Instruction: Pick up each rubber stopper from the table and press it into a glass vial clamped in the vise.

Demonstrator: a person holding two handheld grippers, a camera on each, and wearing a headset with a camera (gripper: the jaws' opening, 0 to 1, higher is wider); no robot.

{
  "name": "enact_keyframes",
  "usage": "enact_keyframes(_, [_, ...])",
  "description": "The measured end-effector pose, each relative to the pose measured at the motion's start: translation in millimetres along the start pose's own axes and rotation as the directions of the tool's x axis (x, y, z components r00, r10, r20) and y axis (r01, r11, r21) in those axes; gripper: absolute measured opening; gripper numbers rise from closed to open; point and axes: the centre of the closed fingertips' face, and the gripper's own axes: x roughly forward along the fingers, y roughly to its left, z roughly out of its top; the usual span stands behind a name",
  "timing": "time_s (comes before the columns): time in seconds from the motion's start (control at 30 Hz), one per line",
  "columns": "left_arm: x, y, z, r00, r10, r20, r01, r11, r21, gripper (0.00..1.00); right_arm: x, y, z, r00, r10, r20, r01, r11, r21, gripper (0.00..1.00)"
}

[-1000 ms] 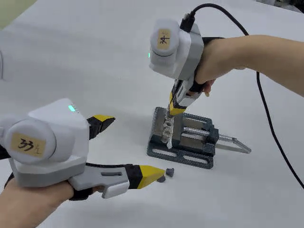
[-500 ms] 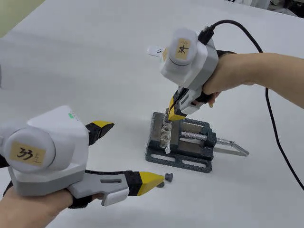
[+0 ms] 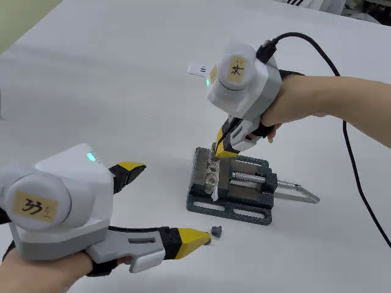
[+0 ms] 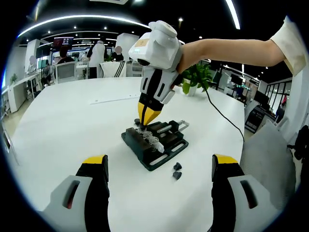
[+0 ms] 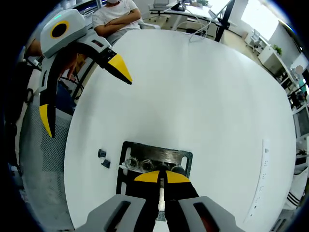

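Stoppers [image 4: 176, 167], two of them, lie on the counter [image 3: 122, 91] just beside the vise [image 3: 235, 198], near your left claw [image 3: 175, 201], whose jaws stand wide apart. Your right claw [image 3: 223, 151] is closed, tips just over the vials [image 3: 211, 177] clamped upright in the vise.

Yellow-tipped black fingers [image 4: 98, 186], grey-white housings [image 3: 70, 183], black cable [image 3: 299, 35].

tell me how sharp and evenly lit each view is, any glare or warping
Head view: sharp, soft even light, faint shadow under the vise. Left gripper view: fisheye curves the table, ceiling strips blow out. Right gripper view: strong warping, glare at upper right.
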Motion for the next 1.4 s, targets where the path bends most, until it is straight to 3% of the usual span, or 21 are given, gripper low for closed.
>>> enact_keyframes(0.43, [-1.1,2.3,-1.1,1.0,0.005,-0.001,-0.005,1.0,-0.004,0.86,-2.3,-0.7,-3.2,0.9999,-0.014,-0.002,0.014,1.0,-0.002,0.03])
enact_keyframes(0.63, [-0.2,0.8,-0.7,1.0,0.002,-0.002,-0.002,1.0,-0.007,0.86,-5.4,-1.5,-8.5,0.9998,-0.021,0.005,0.021,1.0,0.009,0.1])
enact_keyframes(0.87, [0.7,1.0,-2.2,1.0,-0.004,-0.008,0.004,1.0,-0.004,0.86,-7.5,8.3,-8.7,0.9968,-0.031,0.074,0.027,0.998,0.049,0.28])
enact_keyframes(1.03, [0.2,2.3,-2.5,1.0,-0.001,-0.007,0.001,1.0,-0.003,0.87,-11.9,22.5,-3.8,0.9866,-0.041,0.158,0.027,0.996,0.089,0.44])
enact_keyframes(1.1, [-0.2,2.1,-2.1,1.0,-0.003,-0.006,0.003,1.0,-0.001,0.87,-14.6,24.8,3.0,0.9736,-0.073,0.216,0.05,0.993,0.11,0.47])
enact_keyframes(1.2, [-1.1,1.2,-1.5,1.0,-0.005,-0.007,0.005,1.0,0.003,0.87,-16.9,31.4,5.8,0.9605,-0.091,0.263,0.053,0.988,0.146,0.53])
enact_keyframes(1.4, [-3.4,-0.7,-2.7,0.9998,-0.014,-0.017,0.014,1.0,0.016,0.87,-17.8,55.6,3.2,0.9523,-0.099,0.289,0.057,0.987,0.152,0.6])
